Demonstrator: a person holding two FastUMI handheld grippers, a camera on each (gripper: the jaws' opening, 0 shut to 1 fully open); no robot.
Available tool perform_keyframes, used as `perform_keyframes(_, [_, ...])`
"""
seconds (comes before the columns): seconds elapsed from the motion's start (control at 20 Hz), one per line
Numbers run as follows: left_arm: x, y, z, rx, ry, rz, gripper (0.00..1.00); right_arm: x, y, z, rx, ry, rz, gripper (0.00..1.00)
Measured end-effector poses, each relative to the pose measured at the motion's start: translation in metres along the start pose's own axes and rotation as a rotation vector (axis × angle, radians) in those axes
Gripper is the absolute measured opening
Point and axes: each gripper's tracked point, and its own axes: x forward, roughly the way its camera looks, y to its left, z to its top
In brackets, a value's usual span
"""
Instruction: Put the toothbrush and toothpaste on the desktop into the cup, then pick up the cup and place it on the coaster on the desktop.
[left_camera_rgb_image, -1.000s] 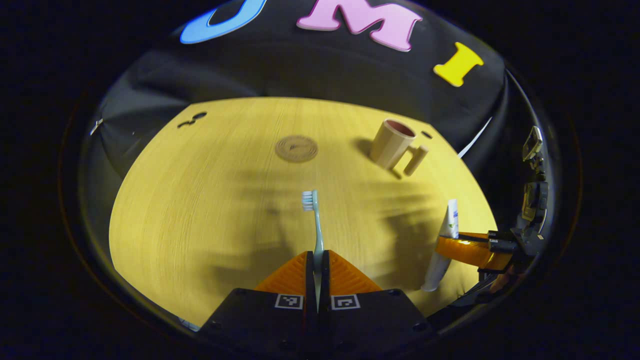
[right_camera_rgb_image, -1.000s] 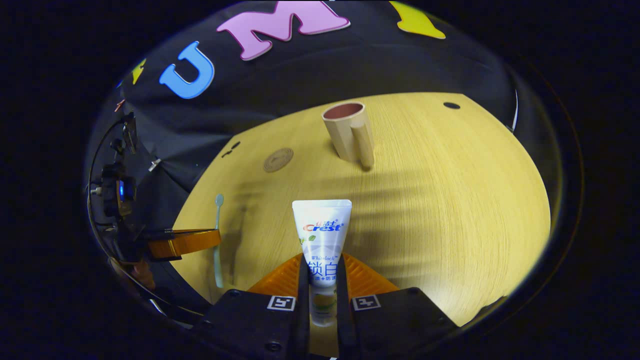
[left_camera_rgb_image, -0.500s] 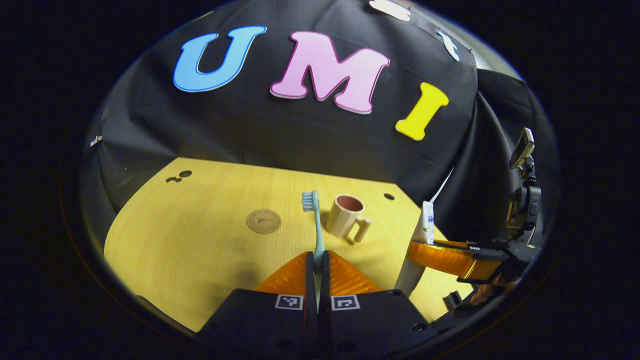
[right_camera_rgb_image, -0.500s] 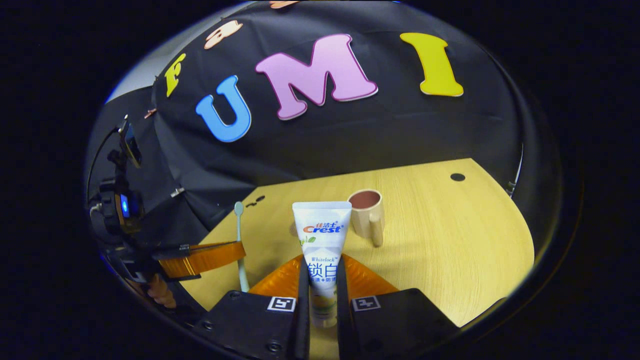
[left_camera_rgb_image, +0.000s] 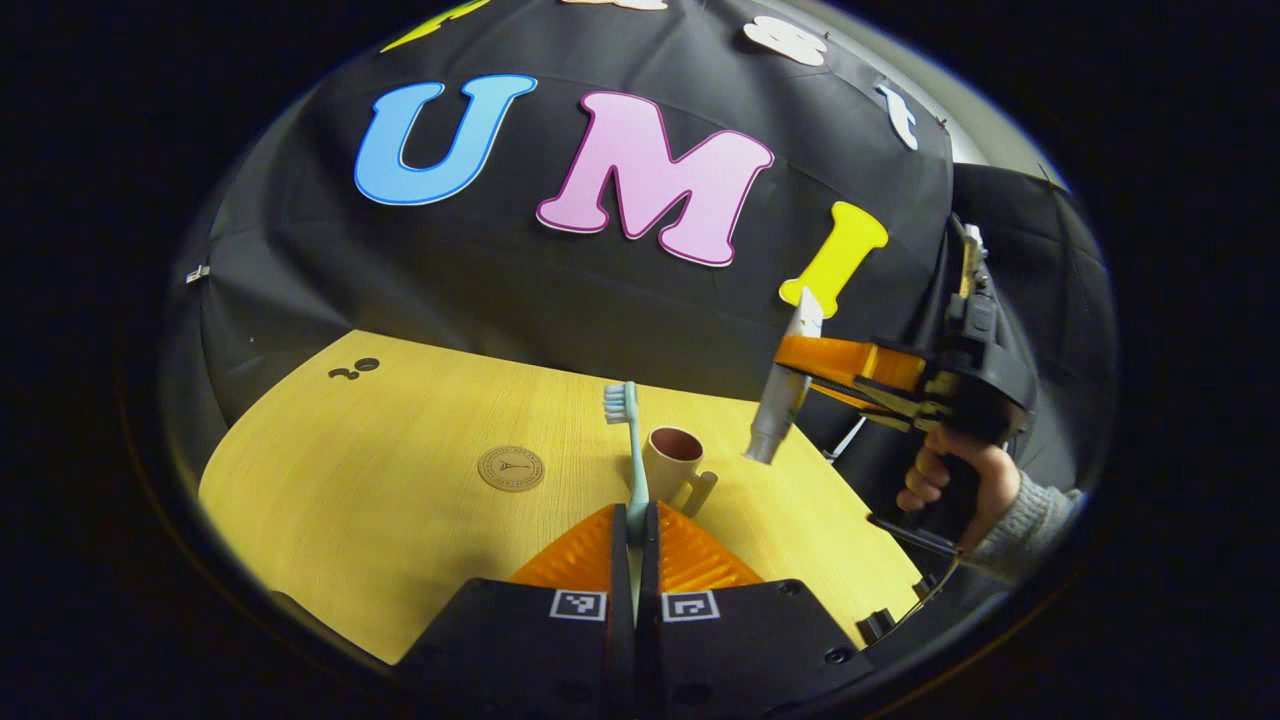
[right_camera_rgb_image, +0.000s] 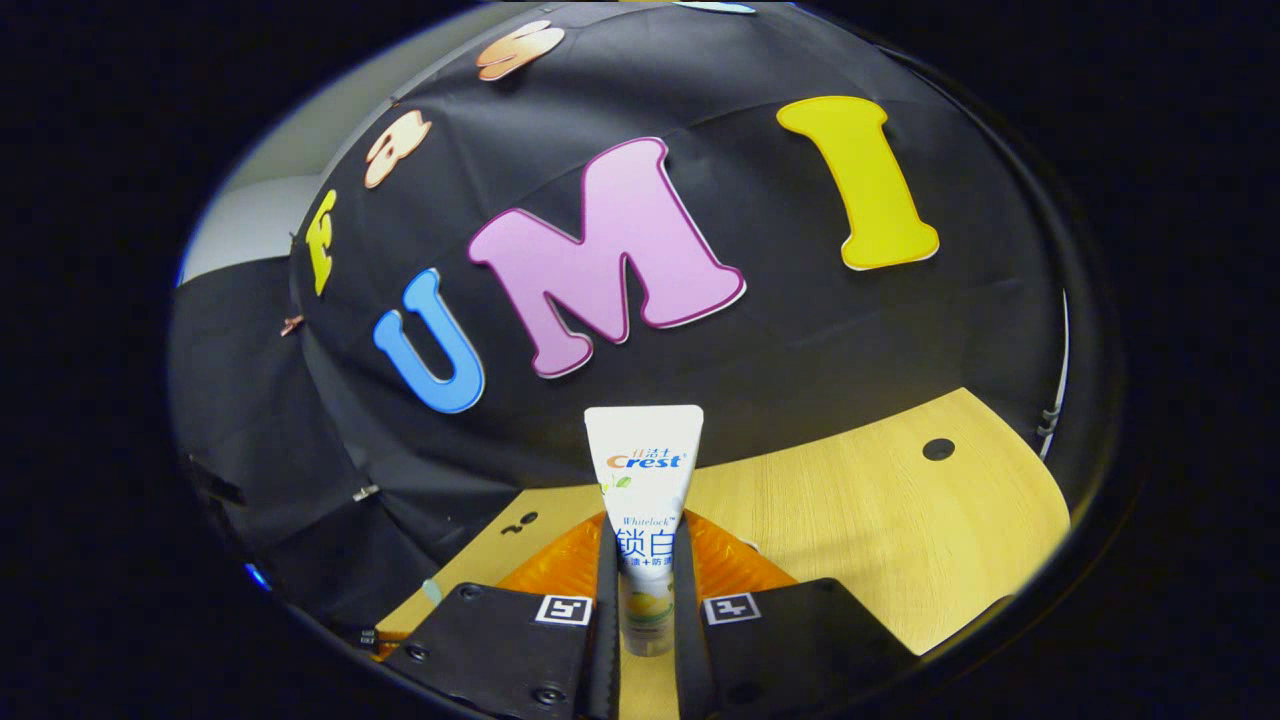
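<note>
1. Left tongs (left_camera_rgb_image: 635, 520): seen at the bottom of the left gripper view, pressed together on the handle of the toothbrush (left_camera_rgb_image: 630, 440), which stands upright out of them with its bristle head at the top, raised clear of the surface (left_camera_rgb_image: 350, 500).
2. Right tongs (right_camera_rgb_image: 645, 590): seen at the bottom of the right gripper view, pinching the toothpaste (right_camera_rgb_image: 645, 480) near its cap end; the flat crimped end points up and away from the camera.
3. The right tongs (left_camera_rgb_image: 800, 365) also appear in the left gripper view, at the right and well above the surface, held by a hand (left_camera_rgb_image: 955, 480) in a grey sleeve (left_camera_rgb_image: 1035, 515).
4. The toothpaste (left_camera_rgb_image: 785, 395) hangs tilted from them, cap end down and crimped end up, in the air to the right of the cup (left_camera_rgb_image: 675, 465) and higher than its rim.
5. Cup: stands upright on the surface, just behind the toothbrush handle in the left gripper view, its handle turned to the right; nothing is seen inside.
6. Coaster (left_camera_rgb_image: 511, 468): a round disc lying flat on the surface, left of the cup and apart from it.
7. Surface (right_camera_rgb_image: 880, 520): pale wood grain, with a small dark hole (right_camera_rgb_image: 938, 449) near its far edge in the right gripper view.
</note>
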Motion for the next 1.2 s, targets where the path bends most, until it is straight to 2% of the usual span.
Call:
perform_keyframes(0.15, [0.001,0.000,0.000,-0.011,-0.017,0.005,0.06,0.042,-0.024,-0.003,0.016,-0.007,-0.014,0.25])
perform_keyframes(0.5, [0.007,0.002,-0.002,-0.044,-0.051,0.035,0.06,0.106,-0.062,-0.050,-0.004,0.039,-0.045,0.25])
perform_keyframes(0.7, [0.013,-0.001,0.007,-0.071,-0.091,0.035,0.06,0.119,-0.077,-0.078,-0.019,0.087,-0.049,0.26])
perform_keyframes(1.2, [0.103,-0.012,0.074,-0.083,-0.226,0.031,0.06,0.127,-0.083,-0.126,-0.093,0.133,-0.044,0.26])
